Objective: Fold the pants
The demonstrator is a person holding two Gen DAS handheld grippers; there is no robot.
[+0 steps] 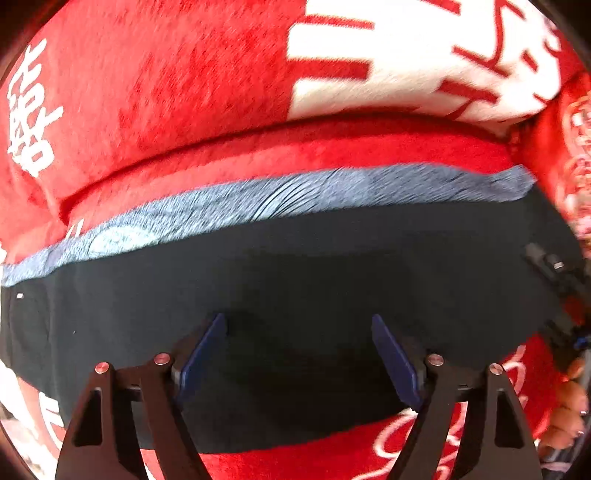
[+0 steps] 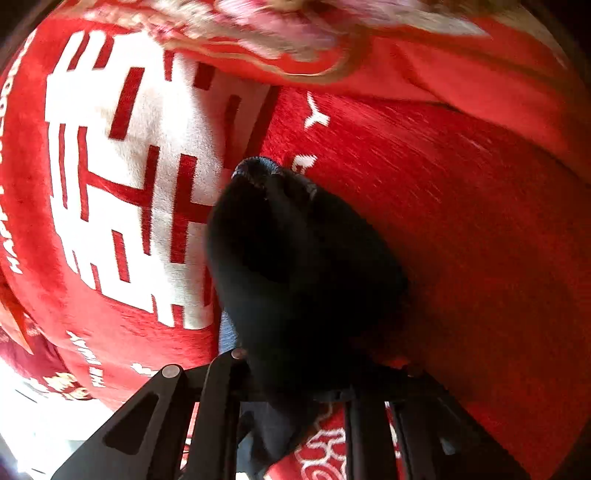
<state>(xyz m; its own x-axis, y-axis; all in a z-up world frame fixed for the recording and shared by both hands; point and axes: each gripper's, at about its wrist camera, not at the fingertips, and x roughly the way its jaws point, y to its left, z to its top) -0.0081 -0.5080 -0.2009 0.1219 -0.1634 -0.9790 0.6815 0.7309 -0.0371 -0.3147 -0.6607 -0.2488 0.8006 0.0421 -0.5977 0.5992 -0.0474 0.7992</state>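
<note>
Dark navy pants [image 1: 295, 266] lie flat across a red blanket in the left wrist view, with a lighter blue-grey band [image 1: 258, 203] along their far edge. My left gripper [image 1: 299, 325] is open just above the dark cloth, its blue pads [image 1: 395, 362] spread wide with nothing between them. In the right wrist view my right gripper [image 2: 291, 362] is shut on a bunched fold of the pants [image 2: 295, 251], which hides the fingertips and rises toward the camera. The other gripper's black body [image 1: 554, 273] shows at the right edge of the left wrist view.
A red plush blanket [image 1: 166, 92] with large white characters [image 2: 122, 177] covers the surface beneath the pants. A folded ridge of it [image 1: 295, 147] runs just beyond the pants. A patterned red and pink cloth [image 2: 295, 22] lies at the far side. A hand [image 1: 569, 410] shows at the right.
</note>
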